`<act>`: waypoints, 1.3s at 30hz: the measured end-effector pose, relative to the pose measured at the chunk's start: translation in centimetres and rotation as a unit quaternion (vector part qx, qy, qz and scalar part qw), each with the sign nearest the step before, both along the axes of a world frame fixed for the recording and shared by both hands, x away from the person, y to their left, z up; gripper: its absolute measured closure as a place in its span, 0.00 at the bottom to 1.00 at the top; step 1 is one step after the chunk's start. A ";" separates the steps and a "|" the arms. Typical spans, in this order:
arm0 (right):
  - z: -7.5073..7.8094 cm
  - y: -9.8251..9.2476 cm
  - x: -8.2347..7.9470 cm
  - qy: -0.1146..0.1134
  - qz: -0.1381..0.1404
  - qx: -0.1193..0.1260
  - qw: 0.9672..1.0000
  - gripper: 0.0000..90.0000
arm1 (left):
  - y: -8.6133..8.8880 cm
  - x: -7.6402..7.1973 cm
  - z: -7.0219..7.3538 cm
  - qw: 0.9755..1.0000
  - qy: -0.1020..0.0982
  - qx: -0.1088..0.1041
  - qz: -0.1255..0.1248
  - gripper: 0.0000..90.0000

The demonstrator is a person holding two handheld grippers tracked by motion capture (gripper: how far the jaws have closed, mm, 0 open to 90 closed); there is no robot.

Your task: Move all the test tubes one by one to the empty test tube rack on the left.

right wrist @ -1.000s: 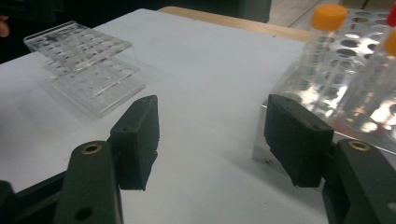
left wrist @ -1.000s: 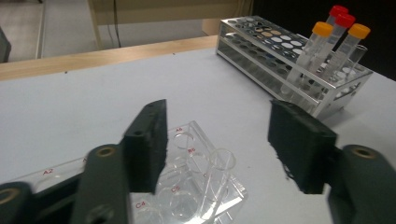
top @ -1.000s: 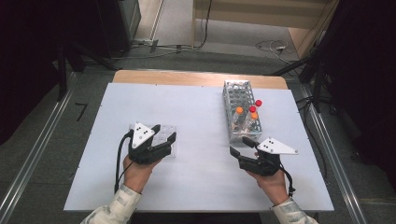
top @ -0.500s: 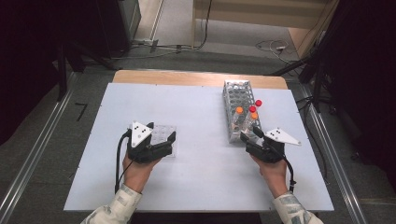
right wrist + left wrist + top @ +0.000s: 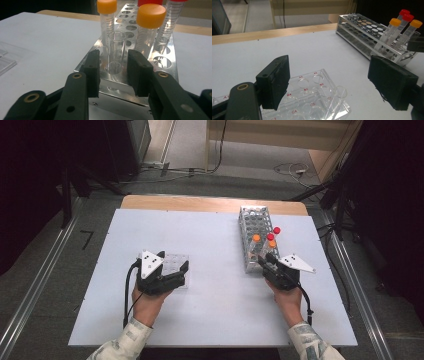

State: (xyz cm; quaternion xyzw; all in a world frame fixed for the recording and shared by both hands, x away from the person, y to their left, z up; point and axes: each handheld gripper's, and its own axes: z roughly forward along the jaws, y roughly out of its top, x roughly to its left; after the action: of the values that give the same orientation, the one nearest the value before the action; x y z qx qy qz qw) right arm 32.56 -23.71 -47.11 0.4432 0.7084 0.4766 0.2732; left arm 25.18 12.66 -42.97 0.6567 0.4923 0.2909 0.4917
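The right gripper (image 5: 112,67) has been brought to the rack (image 5: 248,222); its jaws, just closing, flank but have not yet clamped the uncapped glass tube (image 5: 116,51) at twelve o'clock, so a pick-up seems near. The left gripper (image 5: 329,82) is held spread apart over the well plate (image 5: 317,100).

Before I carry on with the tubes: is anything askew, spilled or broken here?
Nothing spilled or broken. One oddity: the open glass tube in the rack has no cap, unlike the orange-capped tubes and red-capped tubes. The right gripper brackets it.

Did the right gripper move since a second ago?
Yes. The right gripper slid up the high view to the tube rack, jaws closing around an uncapped tube.
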 end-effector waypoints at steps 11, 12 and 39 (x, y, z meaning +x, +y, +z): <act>-0.2 0.2 0.4 -0.008 -0.013 0.001 1.000 0.80 | 0.0 0.0 0.0 1.000 0.000 0.000 -0.001 0.21; -0.2 0.3 0.4 -0.008 -0.013 0.002 1.000 0.80 | 0.0 0.0 0.0 1.000 0.000 0.000 -0.001 0.21; 5.2 0.0 -2.5 -0.096 0.004 0.029 0.995 0.82 | 0.1 -0.1 0.1 1.000 -0.001 -0.003 0.000 0.21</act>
State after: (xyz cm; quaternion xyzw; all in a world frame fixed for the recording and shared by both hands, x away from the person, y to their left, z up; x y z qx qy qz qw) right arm 30.02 -23.73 -41.87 0.4002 0.6666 0.5387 0.3245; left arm 25.05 12.75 -42.86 0.6548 0.4928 0.2903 0.4941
